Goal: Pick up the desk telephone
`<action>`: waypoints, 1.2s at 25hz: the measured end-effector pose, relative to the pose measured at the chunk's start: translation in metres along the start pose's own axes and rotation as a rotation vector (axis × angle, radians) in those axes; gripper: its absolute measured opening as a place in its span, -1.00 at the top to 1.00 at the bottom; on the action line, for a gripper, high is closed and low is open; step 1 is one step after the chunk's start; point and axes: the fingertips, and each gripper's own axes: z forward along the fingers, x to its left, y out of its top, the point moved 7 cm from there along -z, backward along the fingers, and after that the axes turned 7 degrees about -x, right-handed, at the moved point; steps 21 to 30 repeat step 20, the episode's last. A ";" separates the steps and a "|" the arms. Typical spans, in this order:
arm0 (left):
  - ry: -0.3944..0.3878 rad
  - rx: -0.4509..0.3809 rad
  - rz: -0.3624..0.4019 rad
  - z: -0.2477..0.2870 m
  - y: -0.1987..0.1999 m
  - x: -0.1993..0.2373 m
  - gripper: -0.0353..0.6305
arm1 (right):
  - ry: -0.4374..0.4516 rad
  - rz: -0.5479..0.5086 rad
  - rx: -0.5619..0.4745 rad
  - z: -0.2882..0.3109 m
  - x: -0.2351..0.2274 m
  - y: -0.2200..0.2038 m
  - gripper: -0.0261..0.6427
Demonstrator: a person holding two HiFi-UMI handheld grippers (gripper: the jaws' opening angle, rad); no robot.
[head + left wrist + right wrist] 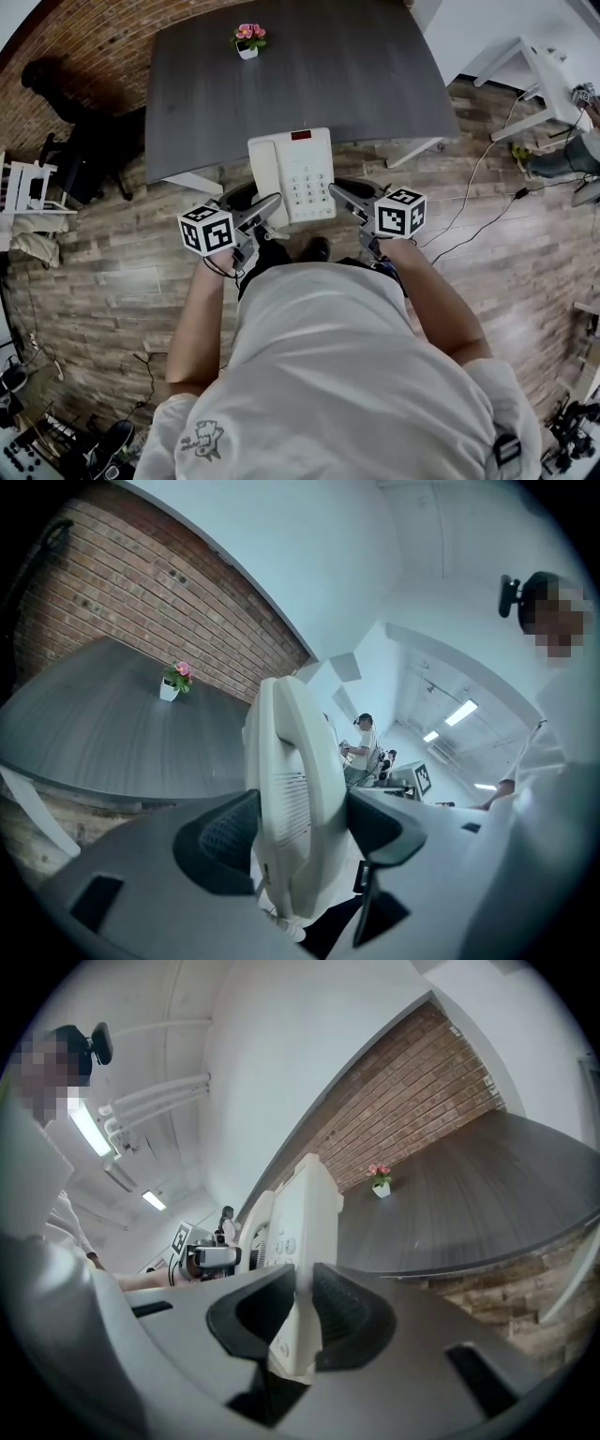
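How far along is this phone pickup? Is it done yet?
Grabbing looks done: the left gripper is clamped on the handset side of the desk telephone, and the right gripper on its other edge. In hand: the phone hangs between them at the table's near edge, seemingly lifted clear. Little looks left to do.

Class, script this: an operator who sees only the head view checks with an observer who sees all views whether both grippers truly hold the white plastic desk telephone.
Operator: From above, the left gripper and right gripper flank the white plastic desk telephone at the edge of the dark grey table. Is the left one clamped?
Observer: Yes. The left gripper view shows its ribbed pads pressing on either side of the curved handset.
Operator: And the right?
Observer: The right gripper view shows its jaws nearly together, pinching the thin edge of the telephone's body beside the keys.
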 end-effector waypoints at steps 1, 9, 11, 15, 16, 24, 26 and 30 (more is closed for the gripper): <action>0.001 -0.001 -0.004 -0.001 -0.001 0.000 -0.05 | 0.001 0.000 0.001 0.000 0.000 0.000 0.72; 0.016 -0.010 -0.015 -0.001 -0.002 0.001 -0.05 | 0.009 0.003 0.021 0.003 -0.002 0.001 0.72; 0.016 -0.009 -0.015 -0.002 -0.001 0.000 -0.05 | 0.013 0.004 0.021 0.003 -0.002 0.001 0.72; 0.021 -0.012 -0.015 -0.002 -0.001 0.000 -0.05 | 0.015 0.005 0.023 0.004 -0.002 0.001 0.72; 0.022 -0.013 -0.015 -0.002 -0.001 0.001 -0.05 | 0.015 0.005 0.022 0.004 -0.002 0.001 0.72; 0.022 -0.018 -0.016 -0.001 0.000 0.003 -0.05 | 0.016 0.005 0.018 0.005 -0.004 0.002 0.72; 0.022 -0.018 -0.016 -0.001 0.000 0.003 -0.05 | 0.016 0.005 0.018 0.005 -0.004 0.002 0.72; 0.022 -0.018 -0.016 -0.001 0.000 0.003 -0.05 | 0.016 0.005 0.018 0.005 -0.004 0.002 0.72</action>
